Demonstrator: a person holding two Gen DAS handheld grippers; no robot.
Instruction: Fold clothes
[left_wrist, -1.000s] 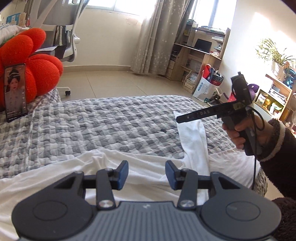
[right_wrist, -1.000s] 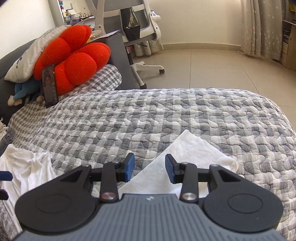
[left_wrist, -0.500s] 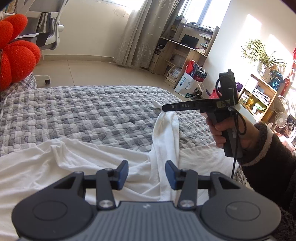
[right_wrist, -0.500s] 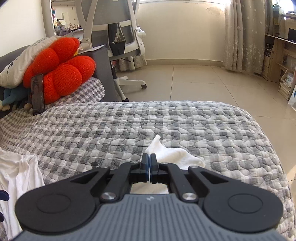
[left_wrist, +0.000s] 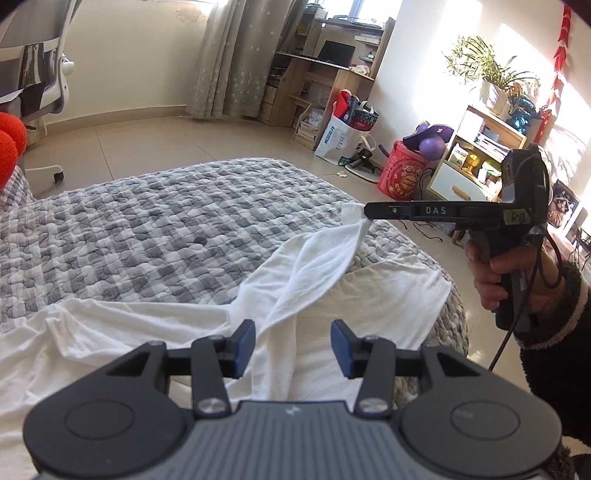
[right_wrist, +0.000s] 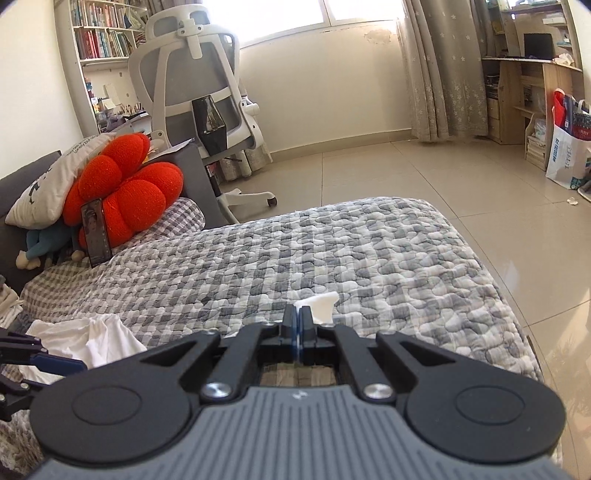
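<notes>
A white garment (left_wrist: 147, 325) lies spread on the grey checked quilt (left_wrist: 147, 229). My right gripper (right_wrist: 298, 325) is shut on the tip of its sleeve (right_wrist: 321, 306) and holds it lifted above the bed; in the left wrist view the right gripper (left_wrist: 369, 214) shows at the right, with the sleeve (left_wrist: 317, 266) hanging from it down to the garment. My left gripper (left_wrist: 293, 341) is open and empty, just above the garment's body near the sleeve's base. It also shows at the left edge of the right wrist view (right_wrist: 40, 363).
A red flower cushion (right_wrist: 122, 192), a propped phone (right_wrist: 96, 232) and a pillow (right_wrist: 48, 184) sit at the bed's head. An office chair (right_wrist: 207, 110) stands behind. Shelves, bags and a red bucket (left_wrist: 402, 173) stand beyond the bed's right edge.
My right gripper shut on the sleeve tip and lifted it up and to the right. My left gripper stayed open and turned to the right over the garment.
</notes>
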